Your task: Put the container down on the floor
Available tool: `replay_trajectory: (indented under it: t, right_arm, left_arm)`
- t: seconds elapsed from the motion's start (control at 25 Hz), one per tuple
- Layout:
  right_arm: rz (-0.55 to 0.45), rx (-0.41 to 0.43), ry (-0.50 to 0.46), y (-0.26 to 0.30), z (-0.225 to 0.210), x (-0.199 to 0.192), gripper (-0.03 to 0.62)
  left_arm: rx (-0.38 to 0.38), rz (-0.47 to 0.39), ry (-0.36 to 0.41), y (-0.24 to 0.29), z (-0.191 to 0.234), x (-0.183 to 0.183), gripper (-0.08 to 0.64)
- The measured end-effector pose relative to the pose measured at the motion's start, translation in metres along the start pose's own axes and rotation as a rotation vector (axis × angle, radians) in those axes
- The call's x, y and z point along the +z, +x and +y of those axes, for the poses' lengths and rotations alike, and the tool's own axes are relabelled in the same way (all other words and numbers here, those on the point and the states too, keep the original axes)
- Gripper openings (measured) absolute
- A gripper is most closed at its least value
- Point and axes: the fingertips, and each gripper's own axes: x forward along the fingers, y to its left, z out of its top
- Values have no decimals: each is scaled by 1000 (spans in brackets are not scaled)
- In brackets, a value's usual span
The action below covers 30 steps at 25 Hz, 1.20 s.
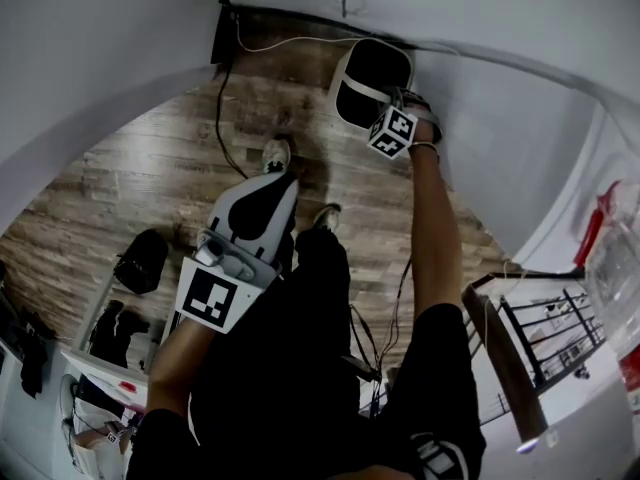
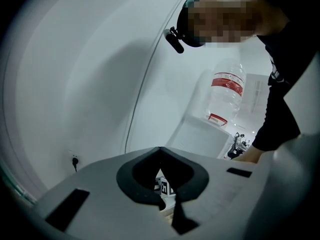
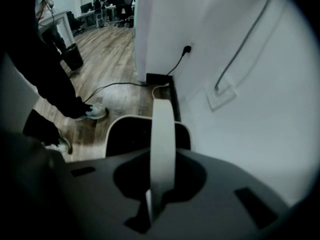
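container [image 1: 372,83] is gripped at its handle [image 3: 163,124] by right claw [image 3: 162,156], over wood floor [image 1: 130,178] beside white wall [image 1: 100,48]; left claw [image 2: 160,149] closed, empty.

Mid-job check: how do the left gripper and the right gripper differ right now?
The right gripper is shut on the white handle of the container; the left gripper has its jaws together on nothing. The right gripper reaches out toward the wall, above the container; the left gripper sits close in by the person. Both carry a marker cube.
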Motion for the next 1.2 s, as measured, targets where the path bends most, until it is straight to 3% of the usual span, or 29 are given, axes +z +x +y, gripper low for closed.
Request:
replay_trajectory:
  t: [0.2,0.4,0.72,1.08,1.2]
  right_arm:
    - [21,-39,-42,14,-8,-11,37]
    - [47,29,-69,41,10,-15,37]
    - [58,79,-49,40,16,-19,37]
    - [60,53,-14,42,19,-19,38]
    - [61,62,13,39,22,-20,83]
  left_arm:
    - [6,9,-7,7,4,-7,32]
    - [12,17,-12,12,11,-14,31]
    - [22,35,9,8,5,-15,31]
    - [59,-16,-30,7,-4,-9,31]
    - [64,-18,-31,3,-8,-8,31]
